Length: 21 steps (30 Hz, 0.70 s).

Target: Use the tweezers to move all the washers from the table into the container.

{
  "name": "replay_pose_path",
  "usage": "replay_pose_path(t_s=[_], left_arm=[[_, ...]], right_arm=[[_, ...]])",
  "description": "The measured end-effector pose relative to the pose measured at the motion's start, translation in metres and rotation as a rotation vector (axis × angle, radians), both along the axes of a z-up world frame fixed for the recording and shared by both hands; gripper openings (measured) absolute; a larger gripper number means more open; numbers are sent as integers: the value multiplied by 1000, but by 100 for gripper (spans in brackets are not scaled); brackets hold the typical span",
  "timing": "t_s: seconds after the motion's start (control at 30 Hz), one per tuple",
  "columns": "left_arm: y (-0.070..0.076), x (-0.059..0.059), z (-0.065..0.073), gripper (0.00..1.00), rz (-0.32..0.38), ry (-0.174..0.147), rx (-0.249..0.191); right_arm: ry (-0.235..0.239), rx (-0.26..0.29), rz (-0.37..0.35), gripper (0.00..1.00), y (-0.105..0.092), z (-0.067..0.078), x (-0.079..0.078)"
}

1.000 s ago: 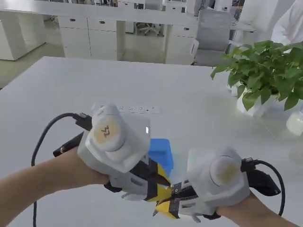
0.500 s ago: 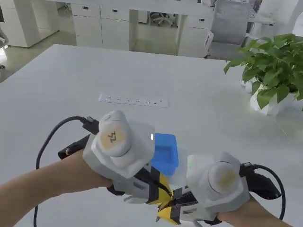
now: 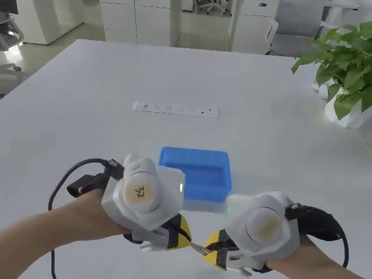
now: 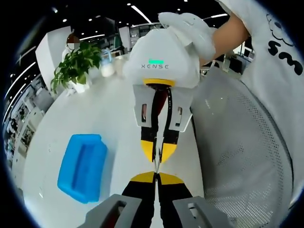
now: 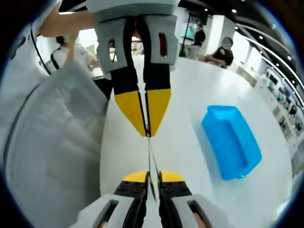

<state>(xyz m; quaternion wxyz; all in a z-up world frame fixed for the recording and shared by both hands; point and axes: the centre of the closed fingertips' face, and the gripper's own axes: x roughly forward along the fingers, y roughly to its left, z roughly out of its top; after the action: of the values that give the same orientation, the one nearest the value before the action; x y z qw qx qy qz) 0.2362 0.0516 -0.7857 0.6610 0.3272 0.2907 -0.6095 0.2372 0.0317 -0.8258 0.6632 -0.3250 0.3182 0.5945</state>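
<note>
Near the table's front edge my two grippers meet tip to tip. A thin pair of metal tweezers [image 3: 198, 249] [image 5: 151, 159] spans the small gap between them. My left gripper [image 3: 189, 243] [image 4: 156, 178] is shut on one end of the tweezers. My right gripper [image 3: 210, 252] [image 5: 150, 183] is shut on the other end. The blue rectangular container [image 3: 197, 171] [image 4: 81, 167] [image 5: 232, 142] sits open on the white table just beyond the grippers.
A white power strip [image 3: 175, 108] lies farther back on the table [image 3: 87, 87]. A potted plant [image 3: 346, 70] [image 4: 76, 66] stands at the far right. A mesh chair back [image 4: 237, 142] [image 5: 52, 128] is close behind the grippers on the person's side.
The head camera has tipped down and the picture has shifted. The grippers have stayed tip to tip on the tweezers but now sit nearer than the container, which is no longer covered.
</note>
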Motion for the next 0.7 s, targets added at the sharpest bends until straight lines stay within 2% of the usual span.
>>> replay_pose_path(t_s=[0.1, 0.13, 0.17, 0.33, 0.37, 0.4, 0.47, 0.5, 0.6, 0.63, 0.7], left_arm=[[4, 4, -12, 0, 26, 15, -1], [6, 5, -18, 0, 45, 35, 8], [7, 6, -21, 0, 56, 41, 8], [11, 9, -33, 0, 72, 50, 17], [12, 10, -34, 0, 73, 45, 16], [13, 11, -34, 0, 75, 45, 16], [14, 12, -36, 0, 84, 49, 19], [16, 13, -37, 0, 82, 41, 26], [18, 17, -41, 0, 87, 35, 44], [19, 18, -43, 0, 92, 40, 49], [23, 21, -51, 0, 91, 46, 79]], right_arm=[[1, 1, -41, 4, -2, -5, 3], [0, 6, -49, 5, -1, -6, 4], [0, 11, -83, 5, -1, -8, 6], [8, 42, -144, 7, -2, -11, 10], [17, 52, -163, 11, -3, -11, 10], [47, 68, -205, 15, -4, -9, 9], [107, 99, -242, 20, -5, -6, 4], [124, 125, -288, 23, -7, -2, 5], [125, 141, -328, 28, -14, 4, 6], [119, 146, -364, 30, -19, 7, 9], [144, 169, -420, 35, -25, 14, 11]])
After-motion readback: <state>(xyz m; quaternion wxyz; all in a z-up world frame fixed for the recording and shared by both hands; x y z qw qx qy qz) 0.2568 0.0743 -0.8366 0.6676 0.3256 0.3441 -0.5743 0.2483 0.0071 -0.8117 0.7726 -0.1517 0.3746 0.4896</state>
